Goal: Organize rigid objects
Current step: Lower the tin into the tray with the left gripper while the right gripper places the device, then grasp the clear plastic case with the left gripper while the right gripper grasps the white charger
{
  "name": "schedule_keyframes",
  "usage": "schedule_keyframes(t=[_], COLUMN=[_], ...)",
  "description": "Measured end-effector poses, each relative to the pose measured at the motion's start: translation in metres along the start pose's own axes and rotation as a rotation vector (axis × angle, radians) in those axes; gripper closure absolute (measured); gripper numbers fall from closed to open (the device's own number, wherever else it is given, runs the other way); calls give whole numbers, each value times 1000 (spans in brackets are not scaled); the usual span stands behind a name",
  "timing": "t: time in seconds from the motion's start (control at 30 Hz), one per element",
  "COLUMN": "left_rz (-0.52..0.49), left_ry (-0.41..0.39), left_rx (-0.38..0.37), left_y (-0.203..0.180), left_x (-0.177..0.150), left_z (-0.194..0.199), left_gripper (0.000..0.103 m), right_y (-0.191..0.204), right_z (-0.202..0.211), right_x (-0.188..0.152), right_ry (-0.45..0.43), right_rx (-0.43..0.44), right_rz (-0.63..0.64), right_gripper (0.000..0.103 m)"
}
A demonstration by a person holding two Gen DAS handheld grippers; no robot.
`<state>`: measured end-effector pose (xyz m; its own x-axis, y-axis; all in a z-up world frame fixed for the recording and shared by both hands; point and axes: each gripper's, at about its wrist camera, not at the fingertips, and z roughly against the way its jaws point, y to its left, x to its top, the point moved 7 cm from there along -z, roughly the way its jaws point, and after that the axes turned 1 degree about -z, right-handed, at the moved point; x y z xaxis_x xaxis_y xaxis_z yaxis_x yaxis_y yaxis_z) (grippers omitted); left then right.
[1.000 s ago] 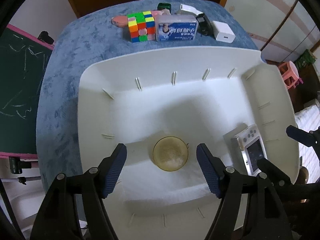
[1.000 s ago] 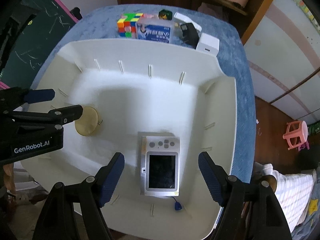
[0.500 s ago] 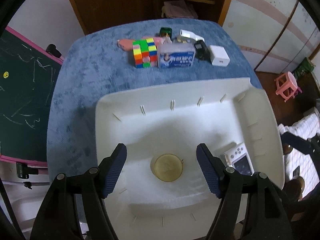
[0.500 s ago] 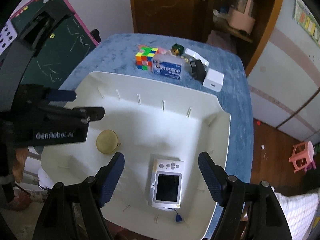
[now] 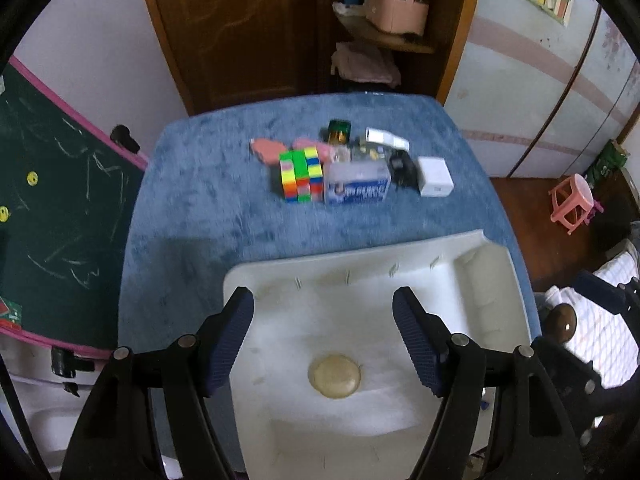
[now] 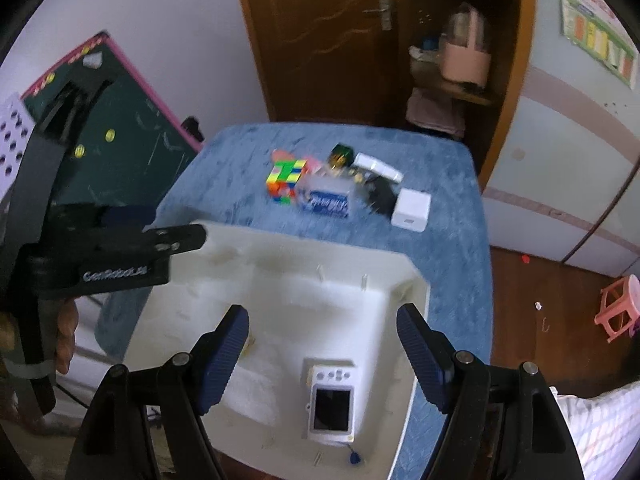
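A white tray (image 5: pixel 492 276) sits at the near edge of a blue table (image 5: pixel 208 208). A round yellowish disc (image 5: pixel 334 376) lies in it below my open, empty left gripper (image 5: pixel 324 340). A silver camera (image 6: pixel 332 404) lies in the tray (image 6: pixel 412 280) under my open, empty right gripper (image 6: pixel 322 348). At the table's far side stand a colourful cube (image 5: pixel 301 176), a blue-white box (image 5: pixel 357 186), a white adapter (image 5: pixel 435 176), a black item (image 5: pixel 401 166), a pink object (image 5: pixel 269 149) and a green-gold box (image 5: pixel 339 131).
A green chalkboard (image 5: pixel 48 200) leans left of the table. A wooden door (image 5: pixel 240 28) and shelves stand behind it. A pink stool (image 5: pixel 572 204) is on the floor at the right. The left gripper body (image 6: pixel 92 248) shows in the right wrist view.
Both grippers have risen and pulled back from the tray; the tray and its contents look smaller and lower. Both stay open and empty. The disc and camera have not moved.
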<state>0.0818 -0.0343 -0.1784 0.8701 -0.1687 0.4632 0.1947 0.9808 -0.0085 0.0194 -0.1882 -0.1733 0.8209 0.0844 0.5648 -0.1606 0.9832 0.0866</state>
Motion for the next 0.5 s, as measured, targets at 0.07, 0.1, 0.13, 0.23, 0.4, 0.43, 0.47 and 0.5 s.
schedule_keyframes(t=[0.07,0.1,0.13,0.23,0.4,0.43,0.47,0.5], left_rz=[7,10,10,-13,-137,-174,-196,-229], left_ry=[-10,-15,-19,-37,-38,-41,-43,-44], left_rx=[-11,-19,-23,-25,-48,-41,-36,-36], left_y=[0,1,0,-1,-14,-16,-17,-19], left_x=[9,15,20,35,63,68,72,77], left_z=[4,6,6,8,2,-1,-3,-6], left_gripper=[28,28,28,28,28,28,28,28], right_y=[-7,-11,-17,-29,-52,-57,-61,-65], right_z=[3,3,3,-2,-10,-12,-15,-17], right_x=[8,12,17,27,42,45,49,53], right_ry=[-13,-16,-16,-4,9,14,19,22], right_rx=[-15,-27,-33,-30,-44,-42,-40,-40], right_rz=[-8,-14,-23,-54,-96,-109,-119,-125], right_gripper=[26,26,26,26,26,26,26,26])
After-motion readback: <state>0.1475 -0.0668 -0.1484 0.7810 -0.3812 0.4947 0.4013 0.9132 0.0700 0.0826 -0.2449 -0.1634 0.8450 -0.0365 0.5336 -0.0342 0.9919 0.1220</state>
